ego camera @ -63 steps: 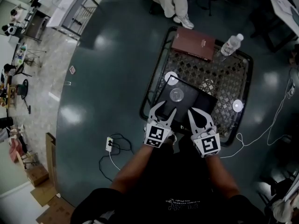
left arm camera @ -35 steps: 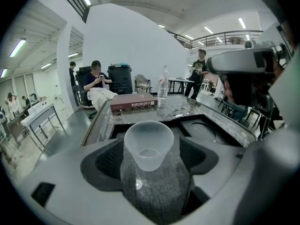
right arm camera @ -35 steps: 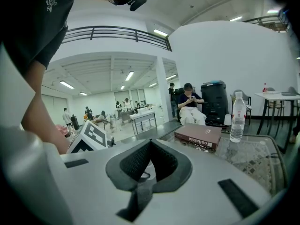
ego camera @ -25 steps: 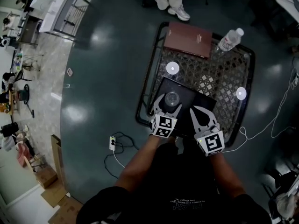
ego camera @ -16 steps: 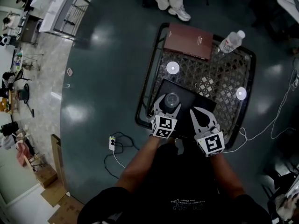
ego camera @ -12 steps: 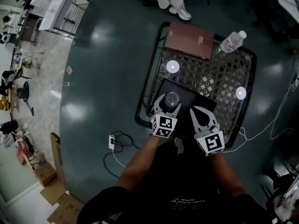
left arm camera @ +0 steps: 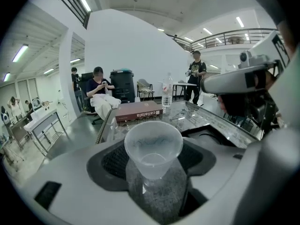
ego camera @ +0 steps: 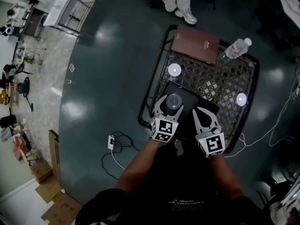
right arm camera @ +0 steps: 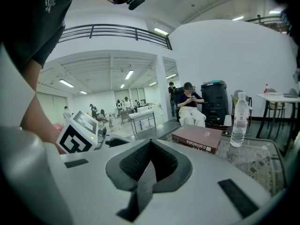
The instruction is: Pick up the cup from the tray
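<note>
Your left gripper [ego camera: 170,106] has just drawn its jaws in a little. They now clamp the clear cup [ego camera: 173,101], still wide-set, pads on its walls, at the black tray's [ego camera: 197,99] 9 o'clock side. The cup sits higher against the tray than a second ago, so I judge the lift under way. At its 3 o'clock, your right gripper [ego camera: 205,115] is closed on nothing.

clear frosted cup [ego camera: 174,101], blk tray [ego camera: 197,100], maroon book [ego camera: 195,44], lattice-pattern tbl [ego camera: 226,82], dark teal glossy floor [ego camera: 108,69]

L tongs [ego camera: 172,103] just closed on cup [left arm camera: 153,146], R tongs [ego camera: 203,115] shut
</note>
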